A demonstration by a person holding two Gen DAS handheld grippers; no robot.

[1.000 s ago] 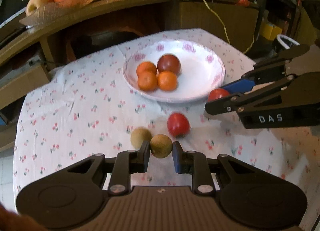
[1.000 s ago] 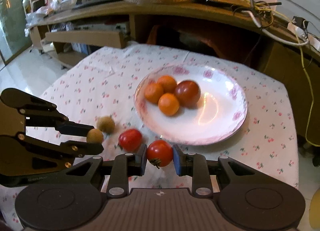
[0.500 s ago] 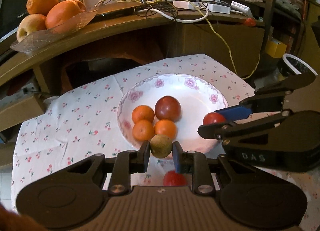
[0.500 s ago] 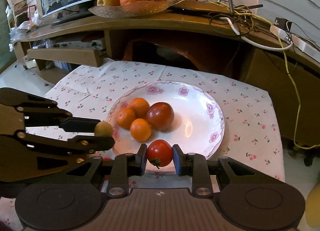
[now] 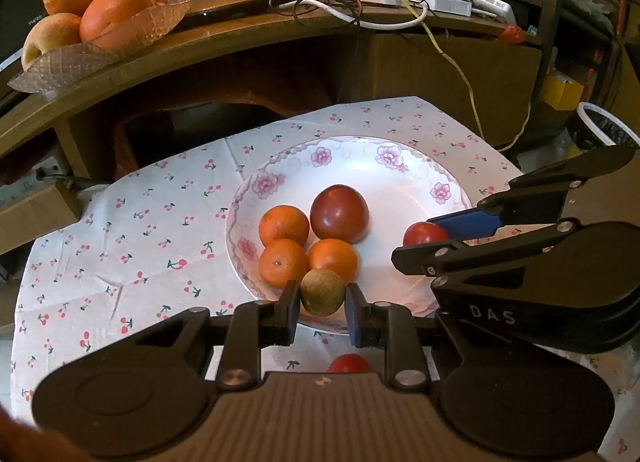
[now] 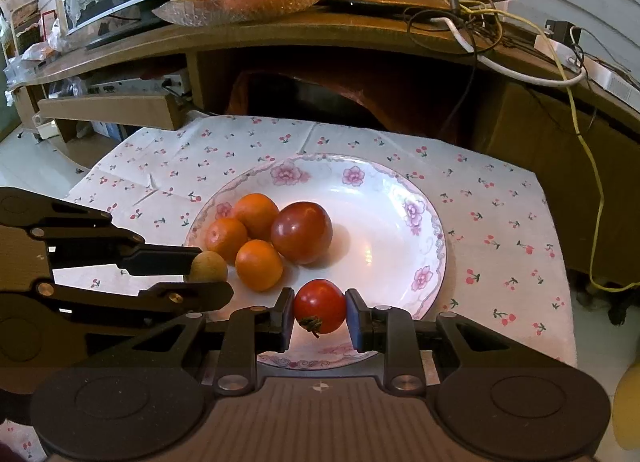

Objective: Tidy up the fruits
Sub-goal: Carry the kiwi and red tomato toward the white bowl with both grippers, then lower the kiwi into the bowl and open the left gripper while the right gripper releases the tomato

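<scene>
Both grippers now hang over the plate's (image 6: 434,246) near rim, left (image 5: 322,304) clamping a longan (image 5: 322,292), right (image 6: 320,312) a tomato (image 6: 320,306); I should release low, clear of the oranges (image 6: 256,236).

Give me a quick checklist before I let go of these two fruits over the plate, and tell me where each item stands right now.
1. Left gripper shut on the brown fruit: ok.
2. Right gripper shut on the small tomato: ok.
3. Both fruits over the plate, not the cloth: ok; each sits above its near rim.
4. Free landing spot: ok for the tomato, bare white plate ahead; the brown fruit hangs right by the oranges.
5. Height above the plate: cannot tell.
6. Fruit left on the tablecloth: not ok; another red tomato lies beneath the left gripper.
</scene>
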